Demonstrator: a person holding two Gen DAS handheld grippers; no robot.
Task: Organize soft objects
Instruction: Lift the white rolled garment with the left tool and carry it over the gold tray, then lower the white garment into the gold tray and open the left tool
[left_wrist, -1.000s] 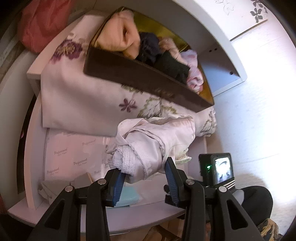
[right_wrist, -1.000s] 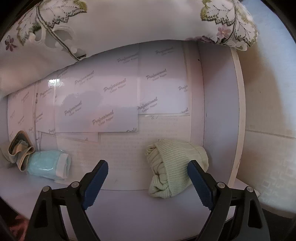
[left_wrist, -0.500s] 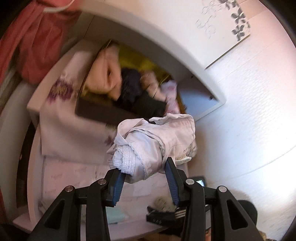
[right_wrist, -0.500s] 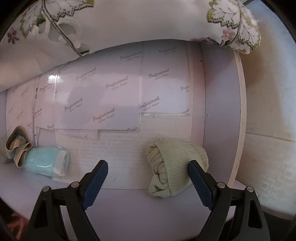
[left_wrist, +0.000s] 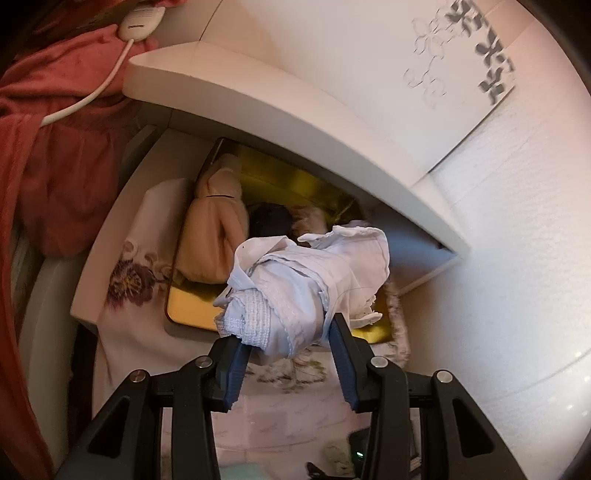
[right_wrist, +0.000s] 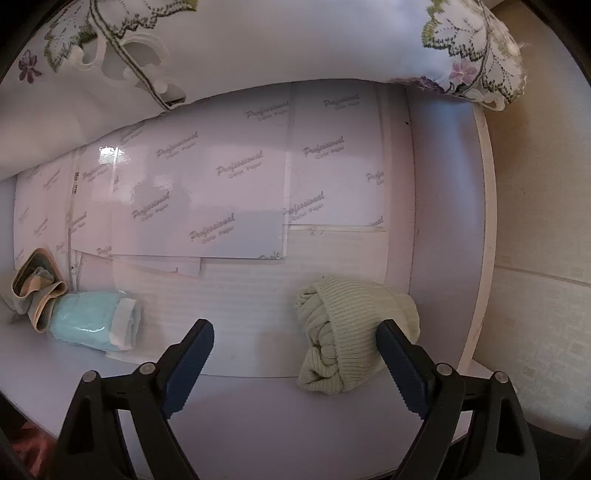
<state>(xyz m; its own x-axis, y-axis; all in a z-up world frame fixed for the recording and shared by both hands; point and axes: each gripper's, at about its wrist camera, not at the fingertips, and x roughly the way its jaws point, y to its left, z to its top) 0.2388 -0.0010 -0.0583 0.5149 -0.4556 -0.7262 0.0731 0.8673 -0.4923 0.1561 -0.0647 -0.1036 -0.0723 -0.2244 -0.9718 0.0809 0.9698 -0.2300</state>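
Observation:
My left gripper (left_wrist: 288, 354) is shut on a rolled white cloth bundle (left_wrist: 310, 284) and holds it over a gold-lined dark tray (left_wrist: 192, 306) on the upper shelf. The tray holds a peach cloth roll (left_wrist: 218, 229) and dark and pink rolls, partly hidden behind the bundle. My right gripper (right_wrist: 295, 365) is open over the lower shelf (right_wrist: 258, 417). A pale green knitted roll (right_wrist: 351, 332) lies by its right finger. A light blue roll (right_wrist: 92, 325) and a beige-grey roll (right_wrist: 35, 284) lie at the left.
A flowered white cloth (left_wrist: 129, 284) covers the upper shelf and hangs over the lower one (right_wrist: 258, 44). A white shelf board (left_wrist: 295, 107) sits above the tray. Red fabric (left_wrist: 55, 166) and a white cord hang at the left. Printed paper sheets (right_wrist: 221, 184) line the lower shelf's back.
My left gripper rose with the white bundle from the lower shelf up to above the tray. My right gripper barely moved and stays open.

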